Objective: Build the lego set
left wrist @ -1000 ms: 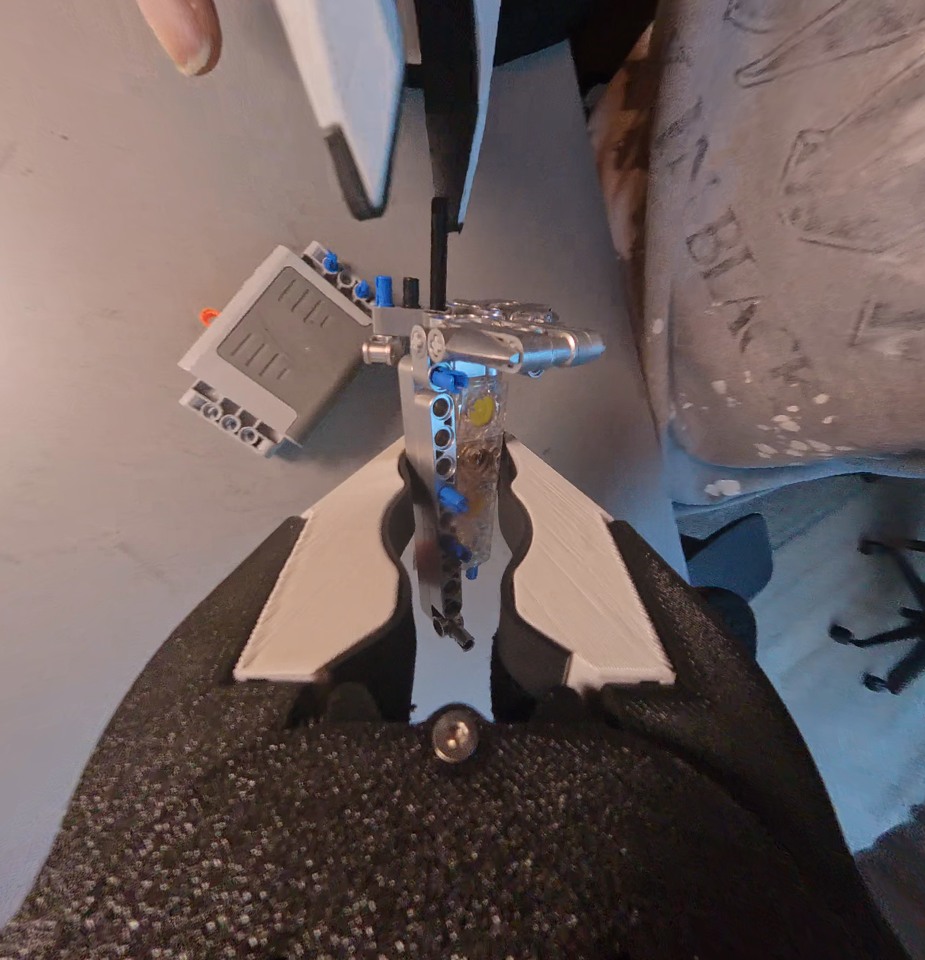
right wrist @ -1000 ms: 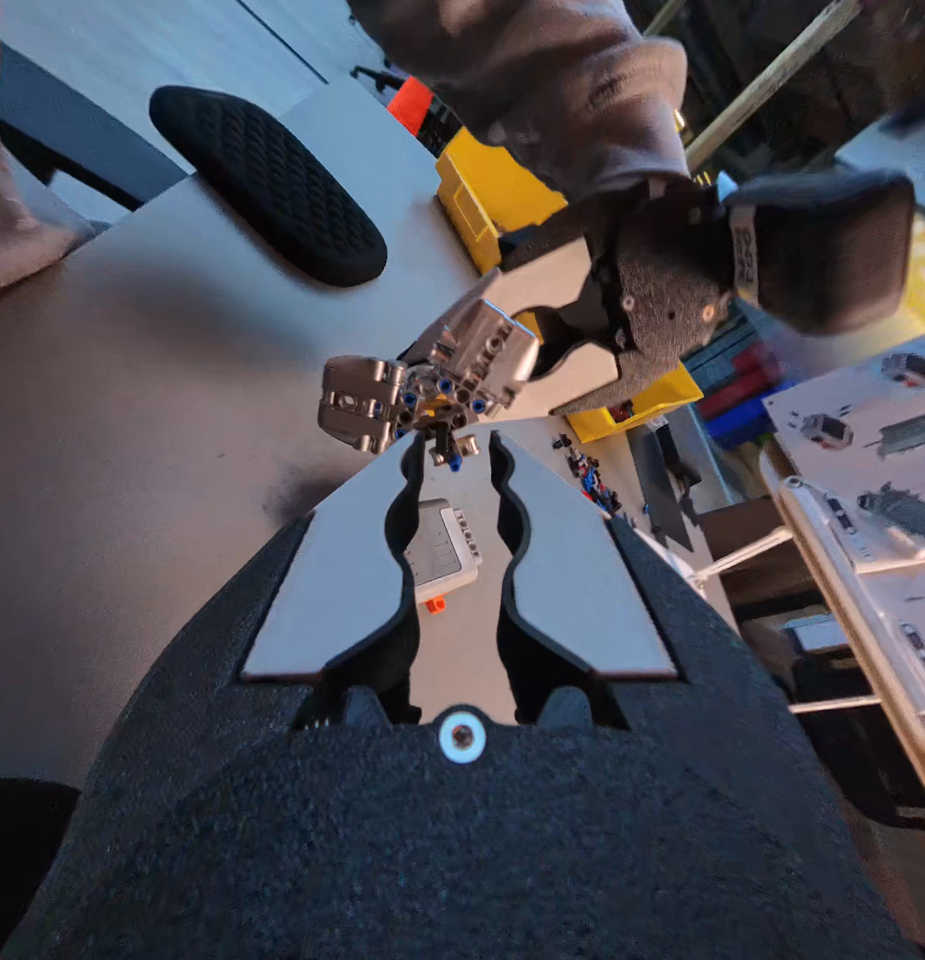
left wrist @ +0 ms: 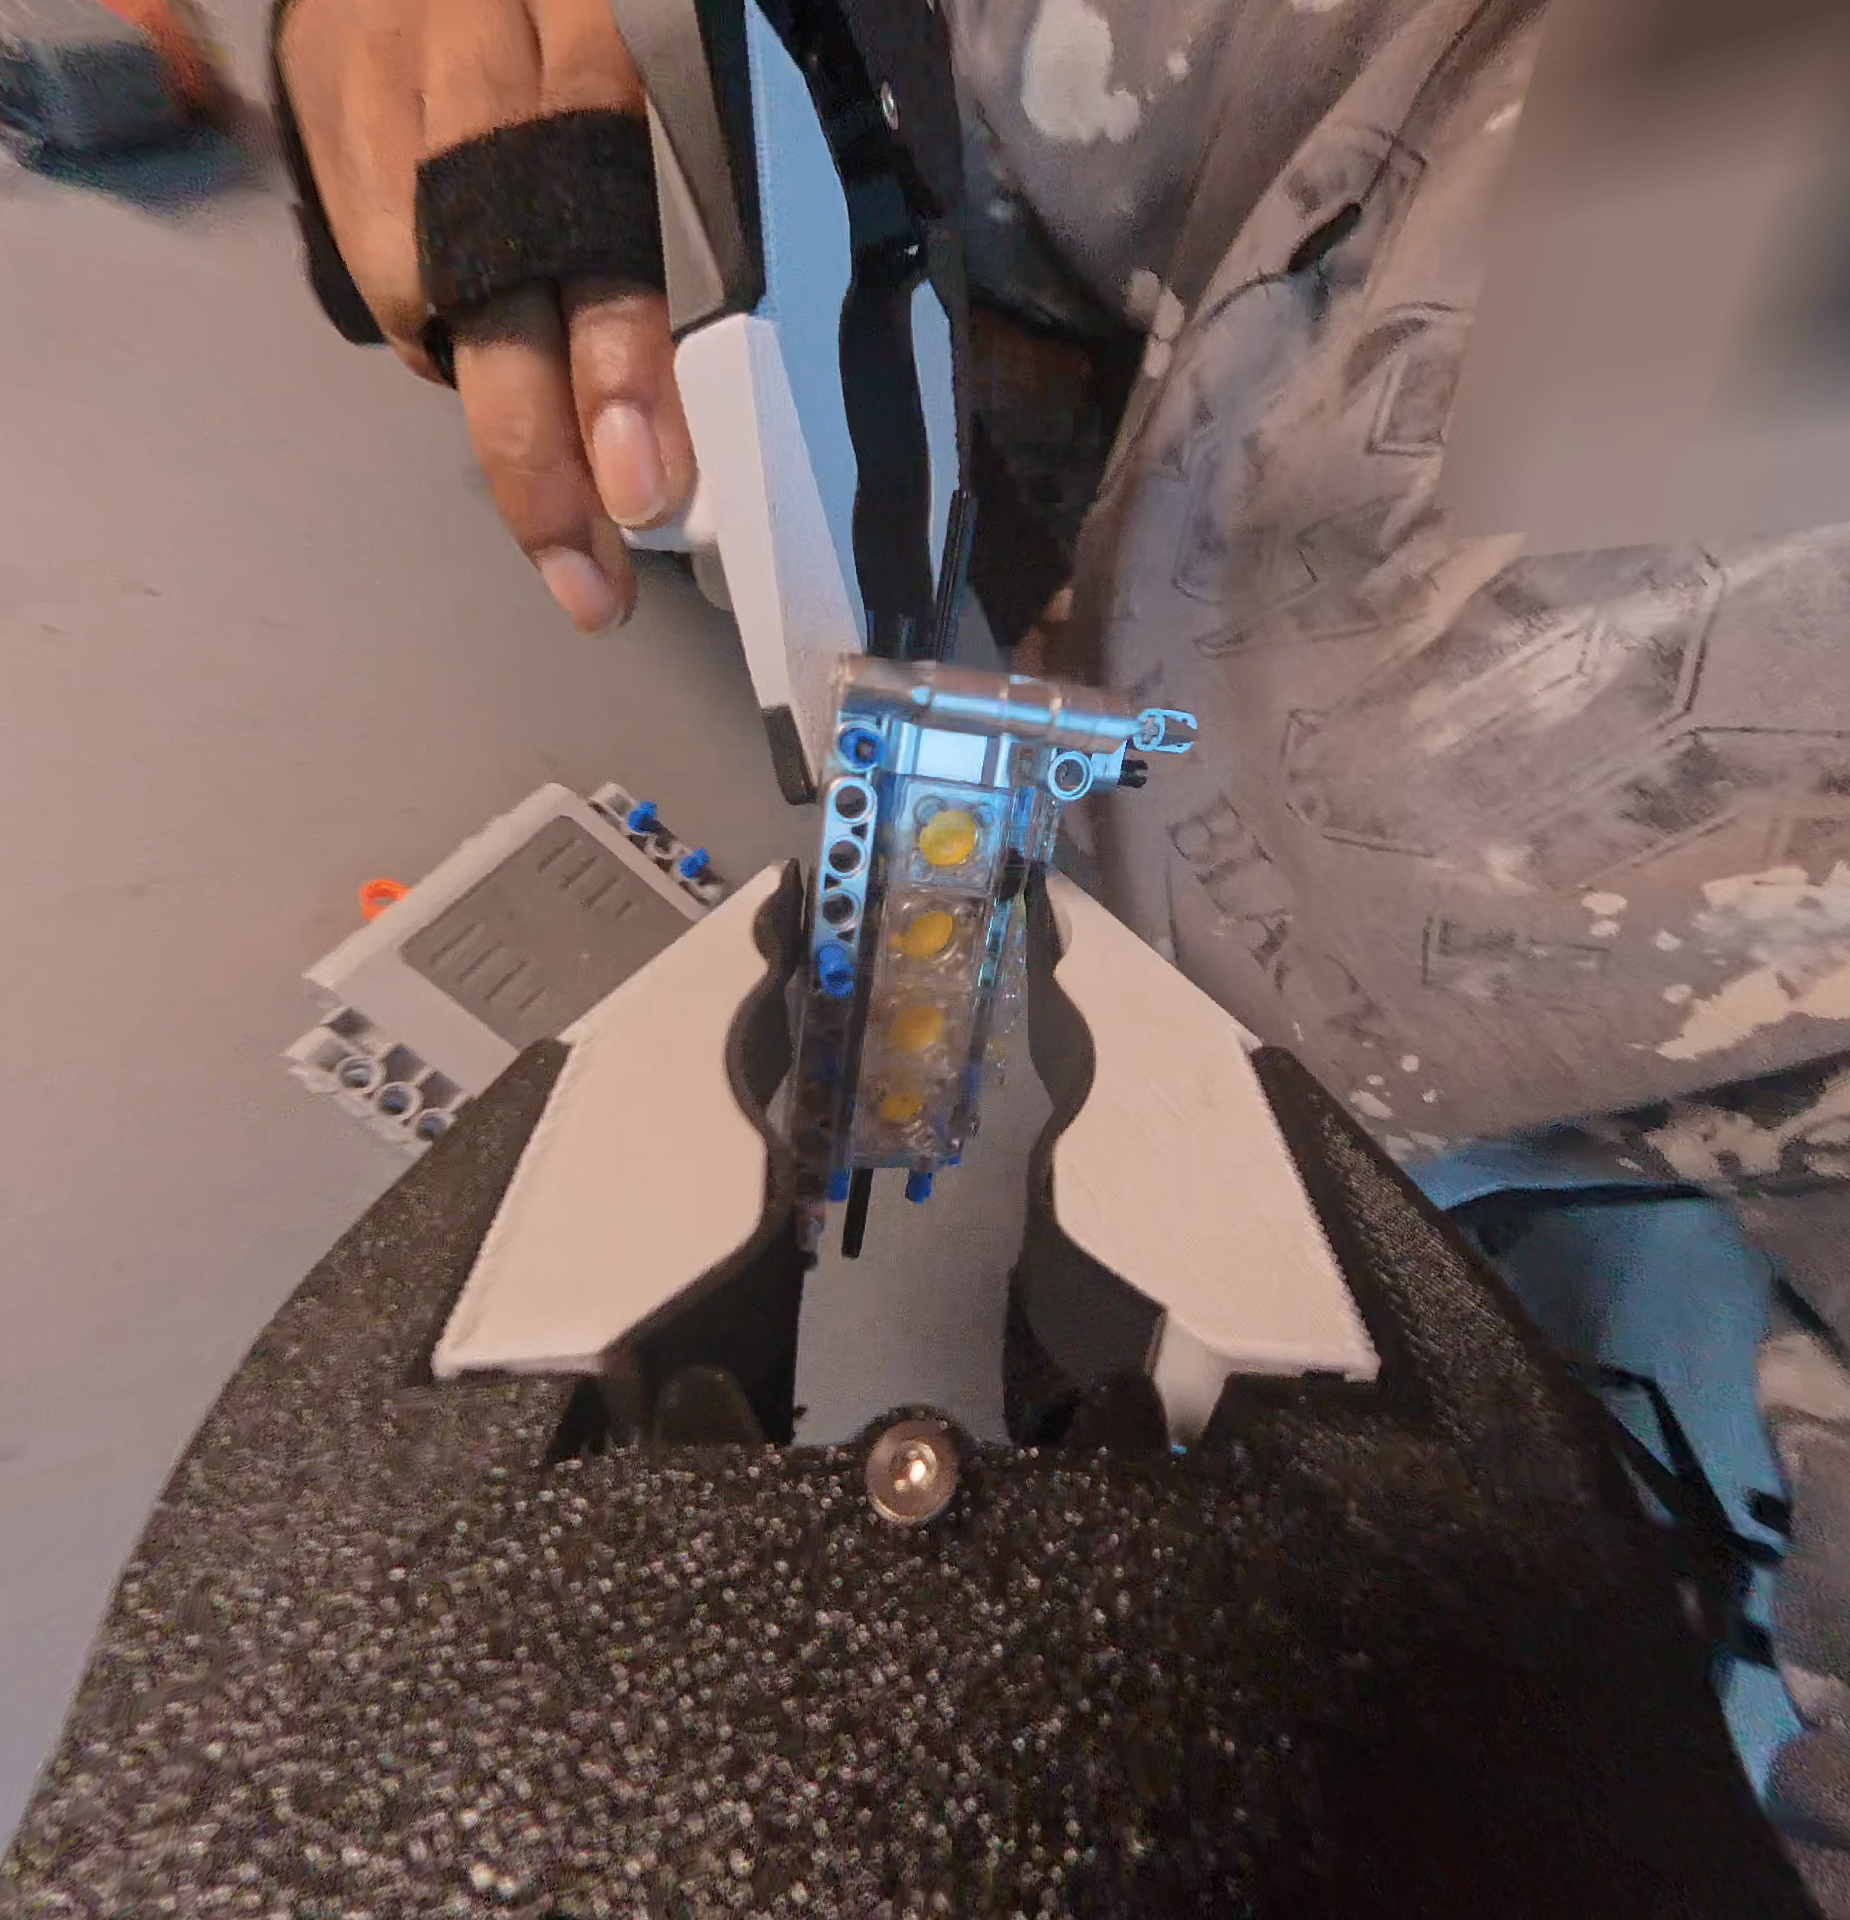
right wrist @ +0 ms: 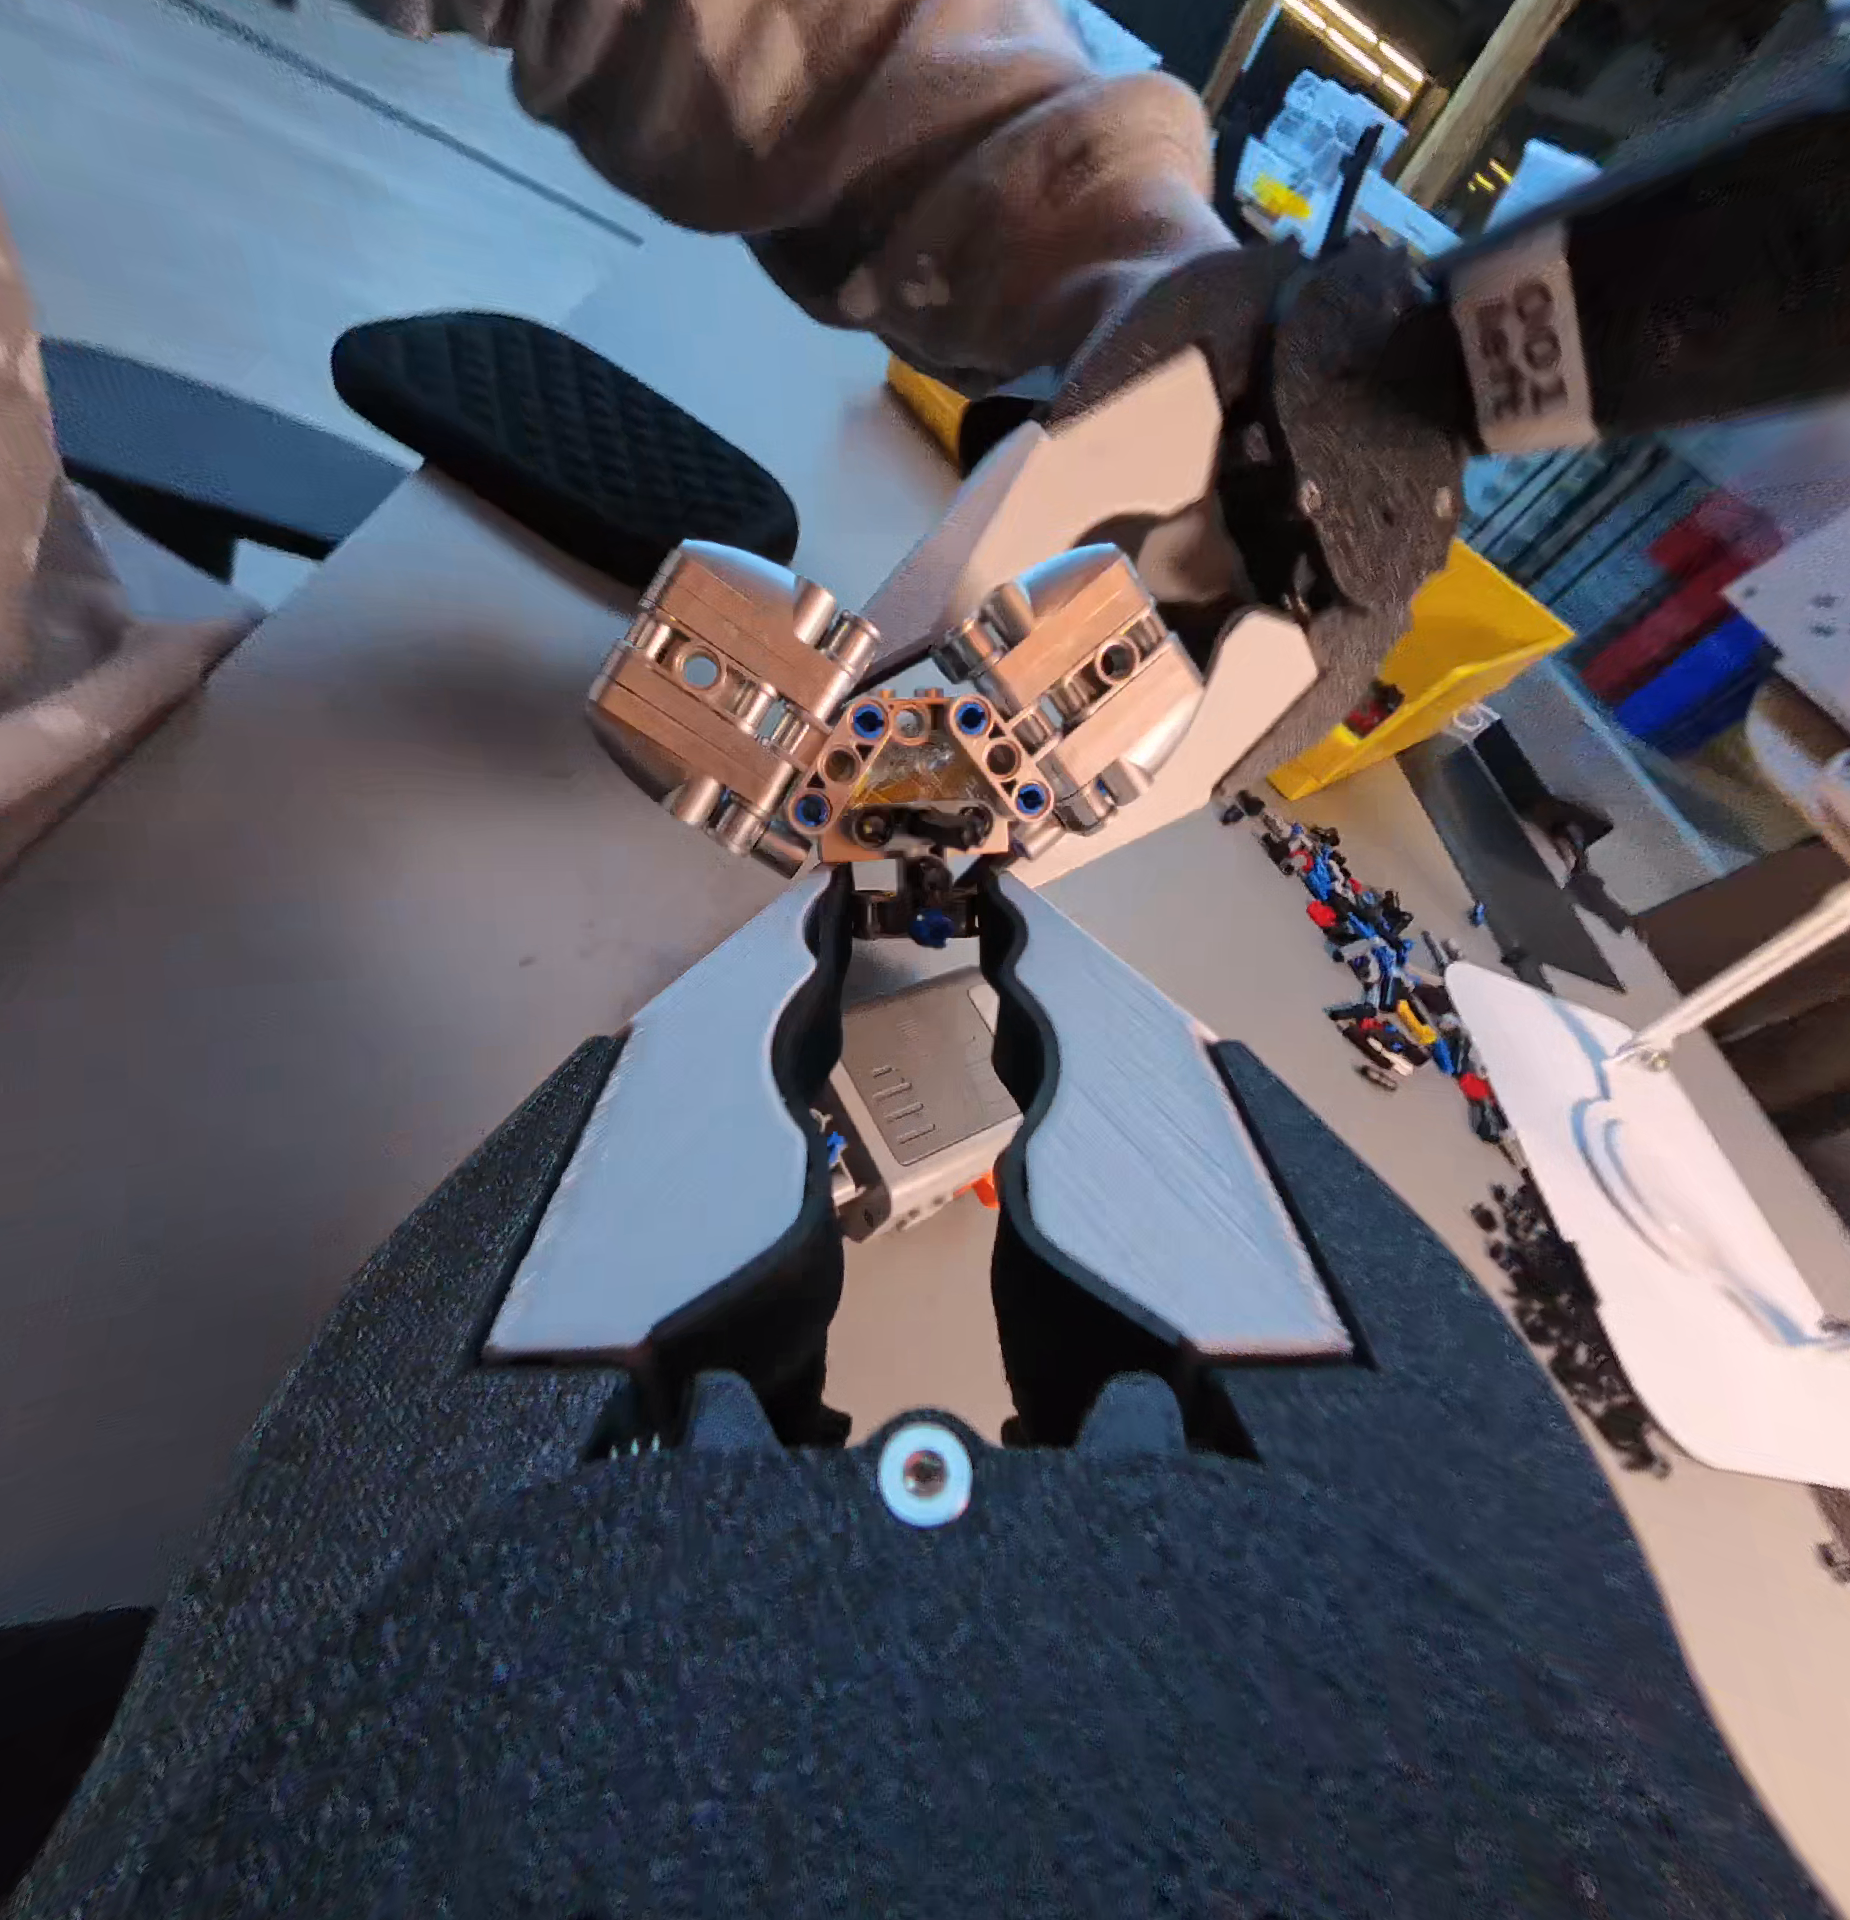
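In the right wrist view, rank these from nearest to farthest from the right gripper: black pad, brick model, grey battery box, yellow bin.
1. Brick model: at the right gripper's tips, gripped.
2. Grey battery box: on the table just below the fingers.
3. Black pad: far left. Yellow bin: far right. Too close to call.
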The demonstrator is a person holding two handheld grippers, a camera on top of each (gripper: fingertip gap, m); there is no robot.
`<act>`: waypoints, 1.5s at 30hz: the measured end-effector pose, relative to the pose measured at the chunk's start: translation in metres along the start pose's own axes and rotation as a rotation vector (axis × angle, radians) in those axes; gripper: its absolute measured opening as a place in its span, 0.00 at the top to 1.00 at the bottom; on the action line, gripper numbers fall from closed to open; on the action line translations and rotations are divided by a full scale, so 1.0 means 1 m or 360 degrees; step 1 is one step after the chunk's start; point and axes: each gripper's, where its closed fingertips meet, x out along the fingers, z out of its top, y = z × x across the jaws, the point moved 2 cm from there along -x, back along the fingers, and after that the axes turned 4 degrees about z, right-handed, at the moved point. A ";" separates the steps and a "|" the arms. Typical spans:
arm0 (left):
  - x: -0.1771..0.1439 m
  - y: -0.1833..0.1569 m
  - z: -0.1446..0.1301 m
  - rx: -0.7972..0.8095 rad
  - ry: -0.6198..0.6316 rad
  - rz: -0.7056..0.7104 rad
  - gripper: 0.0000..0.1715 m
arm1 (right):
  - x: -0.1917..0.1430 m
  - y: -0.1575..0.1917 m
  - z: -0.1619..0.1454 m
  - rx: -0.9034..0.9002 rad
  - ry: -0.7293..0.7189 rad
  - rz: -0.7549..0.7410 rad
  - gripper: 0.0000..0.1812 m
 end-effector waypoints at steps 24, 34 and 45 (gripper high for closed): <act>-0.021 0.030 0.010 0.0241 -0.0655 0.1321 0.67 | -0.020 -0.050 0.003 0.0641 -0.0320 -0.0479 0.89; -0.033 0.052 0.028 0.0781 -0.0132 0.1845 0.72 | -0.017 -0.048 0.004 0.0389 -0.0121 -0.0791 0.88; -0.017 0.056 0.002 0.1326 0.0249 0.1819 0.75 | -0.002 -0.003 -0.018 0.0474 0.0095 -0.0342 0.88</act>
